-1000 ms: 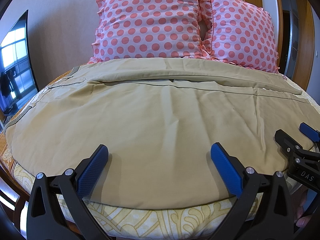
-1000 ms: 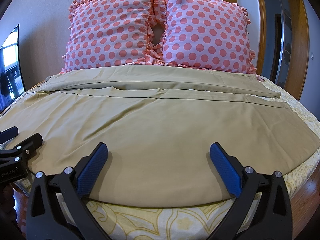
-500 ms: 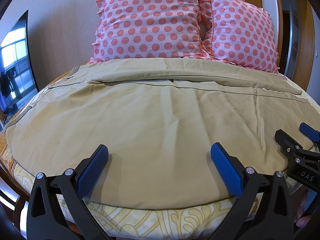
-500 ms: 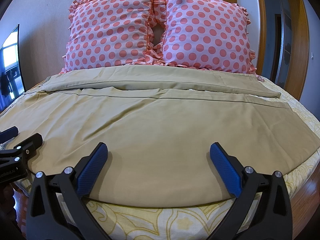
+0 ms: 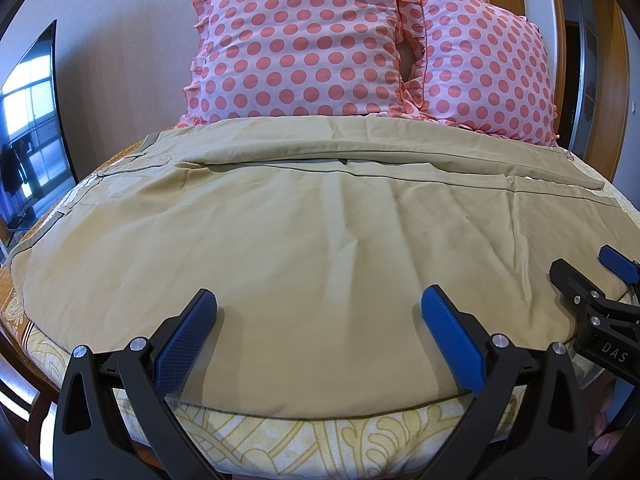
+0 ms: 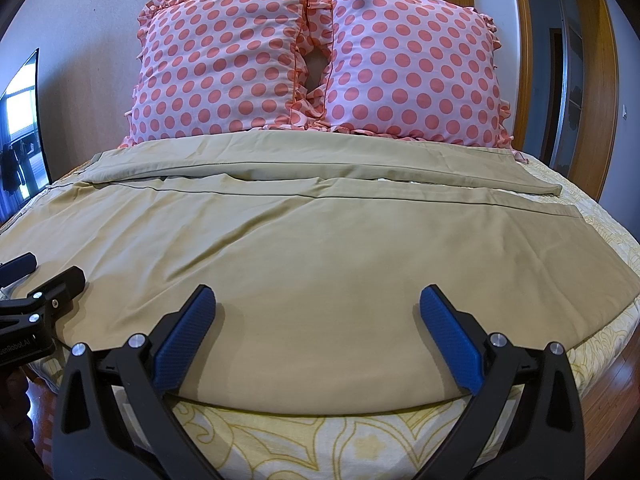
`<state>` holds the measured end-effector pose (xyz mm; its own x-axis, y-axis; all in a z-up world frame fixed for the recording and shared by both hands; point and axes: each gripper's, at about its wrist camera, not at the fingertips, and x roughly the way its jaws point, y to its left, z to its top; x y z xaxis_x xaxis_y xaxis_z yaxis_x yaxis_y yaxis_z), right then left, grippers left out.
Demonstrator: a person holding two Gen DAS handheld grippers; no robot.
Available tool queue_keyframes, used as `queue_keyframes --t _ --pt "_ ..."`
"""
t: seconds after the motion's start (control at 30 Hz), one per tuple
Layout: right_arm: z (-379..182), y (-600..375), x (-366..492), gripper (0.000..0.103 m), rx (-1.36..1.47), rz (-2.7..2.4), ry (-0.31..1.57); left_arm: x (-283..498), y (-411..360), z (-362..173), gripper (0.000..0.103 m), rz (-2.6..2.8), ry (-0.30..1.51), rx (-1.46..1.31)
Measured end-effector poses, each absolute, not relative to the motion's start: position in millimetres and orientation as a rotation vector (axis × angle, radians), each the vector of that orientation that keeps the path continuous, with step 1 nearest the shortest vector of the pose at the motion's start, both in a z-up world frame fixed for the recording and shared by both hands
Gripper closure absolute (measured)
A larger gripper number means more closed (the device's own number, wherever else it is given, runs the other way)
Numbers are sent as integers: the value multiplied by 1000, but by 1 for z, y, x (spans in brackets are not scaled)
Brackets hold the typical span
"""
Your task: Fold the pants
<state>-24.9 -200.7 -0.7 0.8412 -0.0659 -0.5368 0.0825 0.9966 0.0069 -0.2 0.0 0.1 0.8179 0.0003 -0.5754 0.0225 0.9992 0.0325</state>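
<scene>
While khaki pants [image 5: 320, 248] lie flat across bed [image 5: 320, 444], near hem at front edge, left gripper [image 5: 318, 320] and right gripper [image 6: 316, 320] hover there, jaws spread wide, grasping nothing.

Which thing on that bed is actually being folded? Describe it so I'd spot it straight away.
Start at the two pink polka-dot pillows against the wall at the head of the bed. Spread flat in front of them, over the yellow patterned bedspread, lie the khaki cloth pants, both legs stretched sideways. They are the only plain, unpatterned fabric there.
</scene>
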Motion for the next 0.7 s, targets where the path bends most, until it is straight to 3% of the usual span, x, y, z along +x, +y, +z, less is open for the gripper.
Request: queue_keyframes --t 0.7 --pt "-1 -202 -25 2 32 -78 565 0 0 0 1 -12 613 38"
